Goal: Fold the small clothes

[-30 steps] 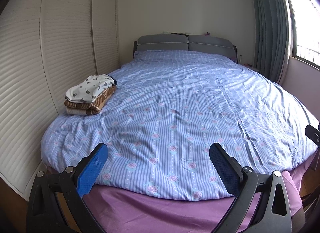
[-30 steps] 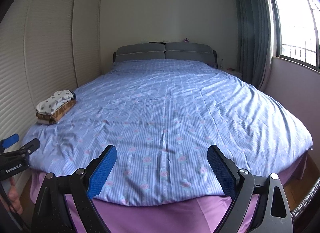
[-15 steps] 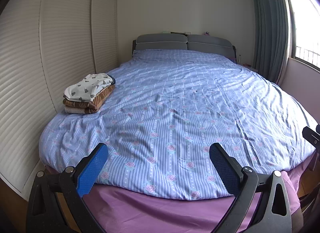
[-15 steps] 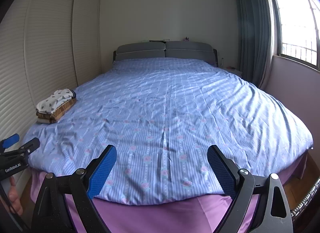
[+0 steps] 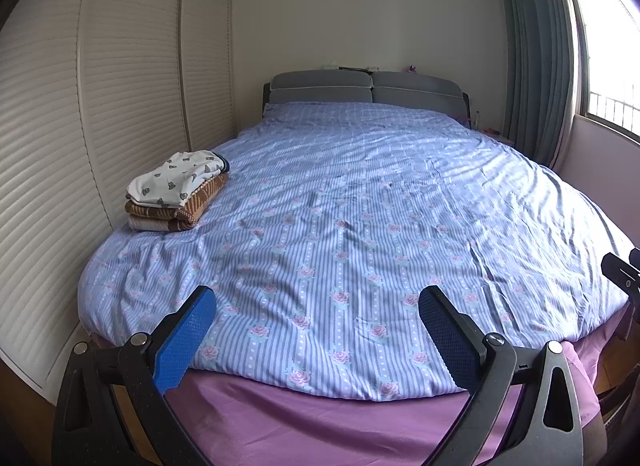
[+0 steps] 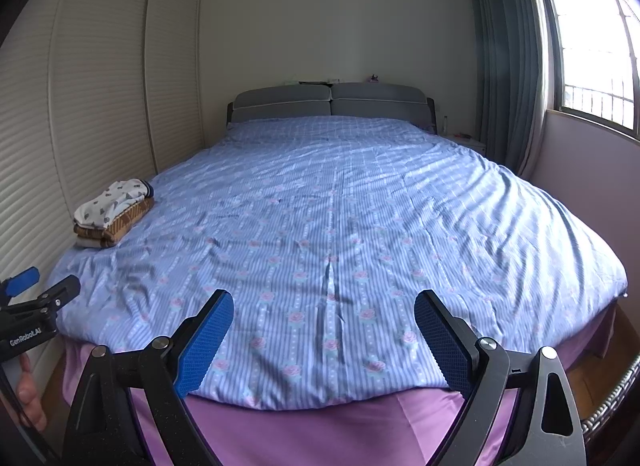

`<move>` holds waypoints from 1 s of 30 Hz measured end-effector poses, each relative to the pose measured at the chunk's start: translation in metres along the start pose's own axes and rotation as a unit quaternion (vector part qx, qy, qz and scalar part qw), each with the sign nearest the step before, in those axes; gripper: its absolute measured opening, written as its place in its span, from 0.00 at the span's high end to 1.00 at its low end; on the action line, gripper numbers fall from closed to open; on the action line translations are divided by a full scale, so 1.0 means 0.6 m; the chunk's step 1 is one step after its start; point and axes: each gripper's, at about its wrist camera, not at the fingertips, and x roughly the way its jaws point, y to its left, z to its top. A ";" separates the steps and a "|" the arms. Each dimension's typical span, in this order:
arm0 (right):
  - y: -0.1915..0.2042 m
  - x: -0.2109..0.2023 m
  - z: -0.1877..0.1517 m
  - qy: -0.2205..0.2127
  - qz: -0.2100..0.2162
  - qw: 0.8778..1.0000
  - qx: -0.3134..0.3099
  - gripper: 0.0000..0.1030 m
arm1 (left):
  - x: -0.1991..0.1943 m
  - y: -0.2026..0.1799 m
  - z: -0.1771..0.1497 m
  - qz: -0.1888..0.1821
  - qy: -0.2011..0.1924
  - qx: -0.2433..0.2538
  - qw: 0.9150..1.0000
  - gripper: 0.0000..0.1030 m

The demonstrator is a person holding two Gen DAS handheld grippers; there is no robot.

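Both hand-held grippers are held at the foot of the bed (image 5: 360, 225), jaws spread wide and empty: the left hand-held gripper (image 5: 316, 334) and the right hand-held gripper (image 6: 324, 330). A stack of folded clothes (image 5: 176, 189) is seen at the bed's left edge, well apart from both. No unfolded garment is visible; the next one must probably be fetched. "GenRobot.AI" is read on the left tool (image 6: 24, 338).

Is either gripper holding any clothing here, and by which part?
Nothing is held. The left gripper and right gripper are open and empty; the folded clothes stack lies untouched on the blue striped bed.
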 end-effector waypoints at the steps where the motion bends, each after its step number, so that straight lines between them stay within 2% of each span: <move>1: 0.000 0.000 0.000 0.000 0.000 1.000 0.000 0.10 | 0.000 -0.001 0.001 0.000 0.000 0.000 1.000 0.00; 30: 0.003 0.000 0.001 0.001 0.002 1.000 0.002 0.10 | -0.003 -0.002 -0.002 -0.003 -0.006 -0.003 1.000 0.00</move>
